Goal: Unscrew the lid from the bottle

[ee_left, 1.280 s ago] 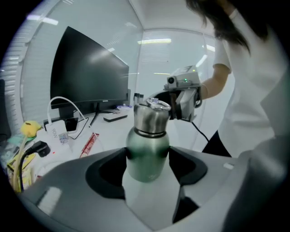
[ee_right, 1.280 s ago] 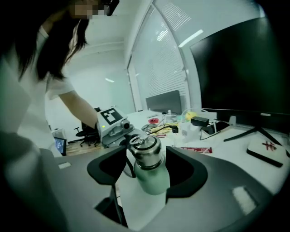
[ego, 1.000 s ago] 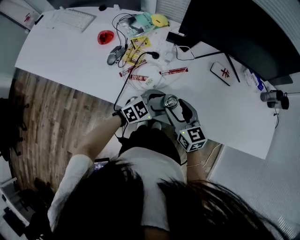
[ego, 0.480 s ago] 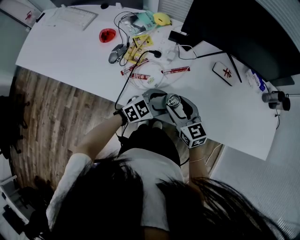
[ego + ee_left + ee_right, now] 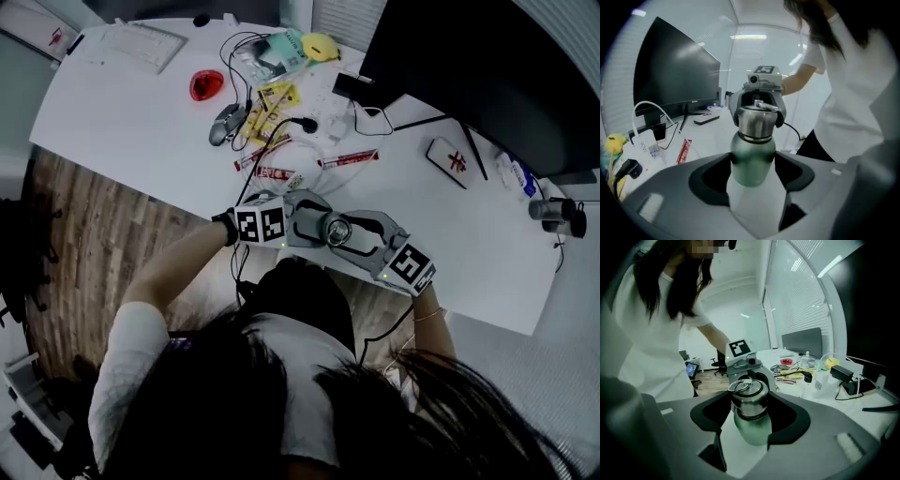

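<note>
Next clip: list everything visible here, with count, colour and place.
table: one, white, under everything
monitor: one, black, far right
keyboard: one, white, far left corner
red item: one, kind unclear, left of the mouse
mouse: one, grey, mid-table
sachets: at least two, red-and-white, mid-table
bottle: one, green, at the table's near edge
lid: one, steel, on the bottle
left gripper: grey, clamped on the bottle body
right gripper: grey, clamped on the lid
person: white shirt, dark hair
</note>
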Demonstrator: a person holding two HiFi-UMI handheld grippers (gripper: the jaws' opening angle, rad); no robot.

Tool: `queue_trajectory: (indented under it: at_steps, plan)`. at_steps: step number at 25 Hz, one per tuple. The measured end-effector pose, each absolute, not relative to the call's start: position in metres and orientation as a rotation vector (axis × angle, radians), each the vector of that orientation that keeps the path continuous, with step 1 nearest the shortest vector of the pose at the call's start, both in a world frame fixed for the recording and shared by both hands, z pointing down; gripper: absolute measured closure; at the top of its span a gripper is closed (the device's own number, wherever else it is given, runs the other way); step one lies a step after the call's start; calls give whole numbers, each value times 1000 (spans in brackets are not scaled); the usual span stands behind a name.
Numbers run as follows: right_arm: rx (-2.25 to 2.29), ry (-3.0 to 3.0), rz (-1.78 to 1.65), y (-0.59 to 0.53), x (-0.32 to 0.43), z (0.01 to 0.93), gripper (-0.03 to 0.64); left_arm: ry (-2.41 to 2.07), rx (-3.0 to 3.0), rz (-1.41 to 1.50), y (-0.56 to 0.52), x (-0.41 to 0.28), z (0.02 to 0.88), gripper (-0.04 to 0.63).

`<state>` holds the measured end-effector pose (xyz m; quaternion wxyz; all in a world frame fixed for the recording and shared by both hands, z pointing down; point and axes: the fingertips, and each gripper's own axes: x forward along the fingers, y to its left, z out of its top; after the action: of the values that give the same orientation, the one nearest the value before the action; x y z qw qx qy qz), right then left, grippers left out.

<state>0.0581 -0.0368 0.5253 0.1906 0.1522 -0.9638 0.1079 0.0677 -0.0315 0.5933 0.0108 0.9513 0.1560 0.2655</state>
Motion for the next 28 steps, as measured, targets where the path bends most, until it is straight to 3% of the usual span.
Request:
queue_trajectory:
  at_steps: [16, 21, 28]
  plan:
    - [-197, -2539, 206, -30, 60, 536, 374, 906, 2908, 967, -33, 64, 595, 252]
    - [-72, -2555, 254, -32, 58, 533, 373, 835, 2929, 953, -33, 64, 596, 252]
    - [468, -2687, 402, -31, 74, 512, 347, 558, 2958, 873, -31, 66, 598, 252]
